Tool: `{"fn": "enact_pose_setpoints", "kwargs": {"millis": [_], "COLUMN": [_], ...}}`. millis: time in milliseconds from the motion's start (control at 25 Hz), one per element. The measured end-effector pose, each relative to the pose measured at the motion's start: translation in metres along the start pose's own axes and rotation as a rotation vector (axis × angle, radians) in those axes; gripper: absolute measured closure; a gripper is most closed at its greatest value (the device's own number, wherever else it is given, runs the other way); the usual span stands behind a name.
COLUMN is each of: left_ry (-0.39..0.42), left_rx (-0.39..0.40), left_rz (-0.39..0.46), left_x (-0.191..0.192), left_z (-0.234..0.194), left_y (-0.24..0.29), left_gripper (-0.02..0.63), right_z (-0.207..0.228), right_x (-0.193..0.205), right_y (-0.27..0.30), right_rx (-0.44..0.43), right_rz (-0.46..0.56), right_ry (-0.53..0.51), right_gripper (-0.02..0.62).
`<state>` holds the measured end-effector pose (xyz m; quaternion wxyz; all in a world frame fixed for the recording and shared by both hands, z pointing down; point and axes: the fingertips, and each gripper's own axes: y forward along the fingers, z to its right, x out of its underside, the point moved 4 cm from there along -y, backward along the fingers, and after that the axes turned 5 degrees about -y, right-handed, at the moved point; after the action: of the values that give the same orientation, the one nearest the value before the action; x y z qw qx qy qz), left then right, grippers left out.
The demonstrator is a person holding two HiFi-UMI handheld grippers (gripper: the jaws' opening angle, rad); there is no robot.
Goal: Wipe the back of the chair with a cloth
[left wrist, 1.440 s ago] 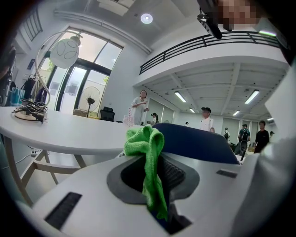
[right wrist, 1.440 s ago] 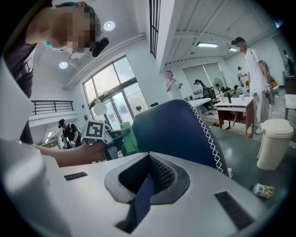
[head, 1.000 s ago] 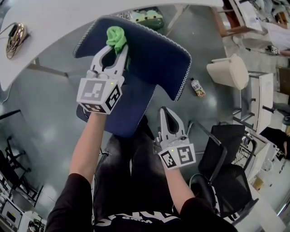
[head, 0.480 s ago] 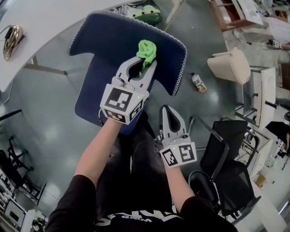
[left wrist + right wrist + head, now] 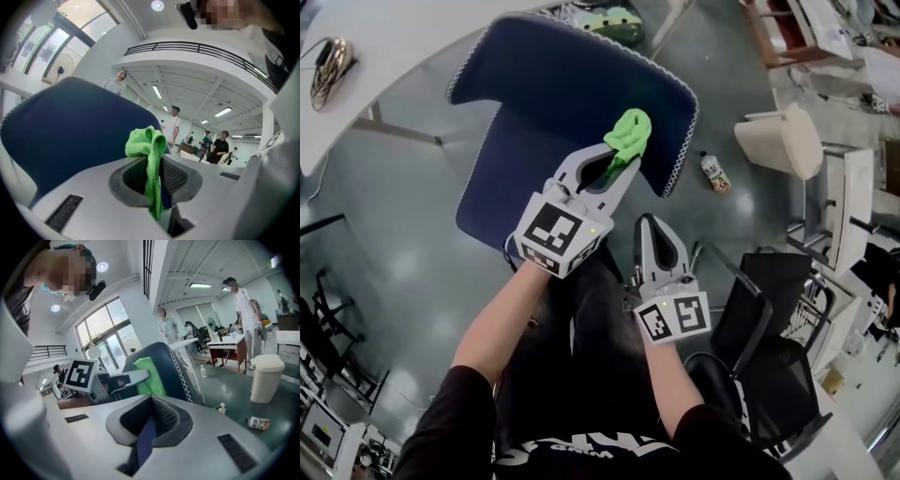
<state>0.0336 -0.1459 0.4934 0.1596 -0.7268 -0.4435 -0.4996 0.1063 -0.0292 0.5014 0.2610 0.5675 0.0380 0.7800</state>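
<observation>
The blue chair back, edged with white stitching, tilts away from me over its seat. My left gripper is shut on a bright green cloth, which is pressed against the back's lower right part, near its right edge. In the left gripper view the cloth bunches above the closed jaws and hangs down between them, with the chair back right behind it. My right gripper rests shut over my lap, just below the chair, holding nothing. From the right gripper view I see the cloth against the chair back.
A white bin and a small bottle stand on the grey floor right of the chair. A black office chair is close at my right. A white table curves behind the chair. Several people stand far off.
My left gripper has dragged the green cloth across the chair back from its upper left down to its right side. The right gripper has stayed in place.
</observation>
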Motion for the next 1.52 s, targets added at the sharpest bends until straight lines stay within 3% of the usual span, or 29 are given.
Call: {"fn": "enact_pose_setpoints", "kwargs": {"millis": [320,760,1040,1520], "left_ry": [0.019,0.022,0.004,0.003], "left_rx": [-0.301,-0.572,-0.584,-0.409], "left_rz": [0.070,0.114,0.119,0.066], "left_x": [-0.010,-0.025,-0.022,-0.003], "left_z": [-0.086,-0.188,-0.208,-0.165], "left_y": [-0.065,-0.132,-0.123,-0.056], "left_gripper": [0.549,0.549,0.549,0.549], "right_z": [-0.012,-0.029,-0.025,-0.009], "right_x": [0.002,-0.001,0.001,0.002], "right_y": [0.021,0.049,0.056,0.047], "right_rx": [-0.054,-0.102,-0.091,-0.028], "right_rz": [-0.025,-0.053,-0.065,-0.057], "right_ry": [-0.025,-0.041,-0.045,-0.026], "right_gripper": [0.603,0.603,0.603,0.603]}}
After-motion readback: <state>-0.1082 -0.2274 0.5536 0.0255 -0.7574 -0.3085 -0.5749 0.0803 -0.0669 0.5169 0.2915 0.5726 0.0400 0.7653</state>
